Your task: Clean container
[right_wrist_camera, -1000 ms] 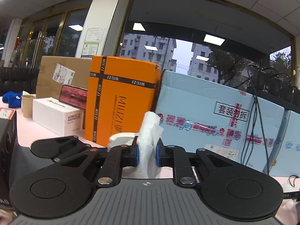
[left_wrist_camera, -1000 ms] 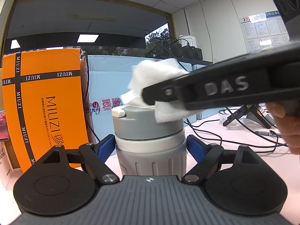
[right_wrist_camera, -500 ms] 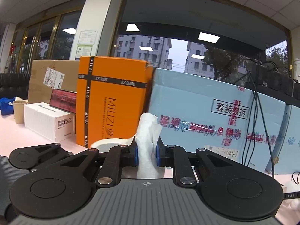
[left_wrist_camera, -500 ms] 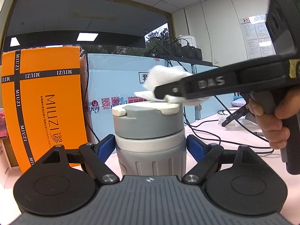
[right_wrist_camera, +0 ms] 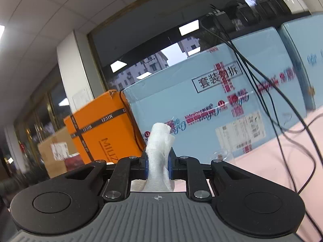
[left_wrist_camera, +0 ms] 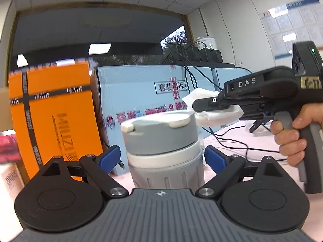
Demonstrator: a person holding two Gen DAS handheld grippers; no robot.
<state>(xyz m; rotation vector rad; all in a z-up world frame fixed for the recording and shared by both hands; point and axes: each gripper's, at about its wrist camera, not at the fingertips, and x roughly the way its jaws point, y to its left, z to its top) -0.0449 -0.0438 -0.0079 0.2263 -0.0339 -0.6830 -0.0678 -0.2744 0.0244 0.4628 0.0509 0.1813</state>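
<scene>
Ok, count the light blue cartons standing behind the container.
2: one big light blue carton right beside the orange box, a second at its right. More may be hidden.

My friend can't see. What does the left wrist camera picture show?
A grey container stands between the left gripper's opening blue pads, which don't touch it. Beside its lid, the right gripper pinches a white tissue.

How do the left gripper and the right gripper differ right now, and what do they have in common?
The left gripper has its jaws opening, the blue pads standing clear on either side of the grey container; the right gripper is shut on a white tissue. The left gripper sits level behind the container; the right gripper is rolled on its side, off to the container's right. Both have black finger linkages and blue pads.
</scene>
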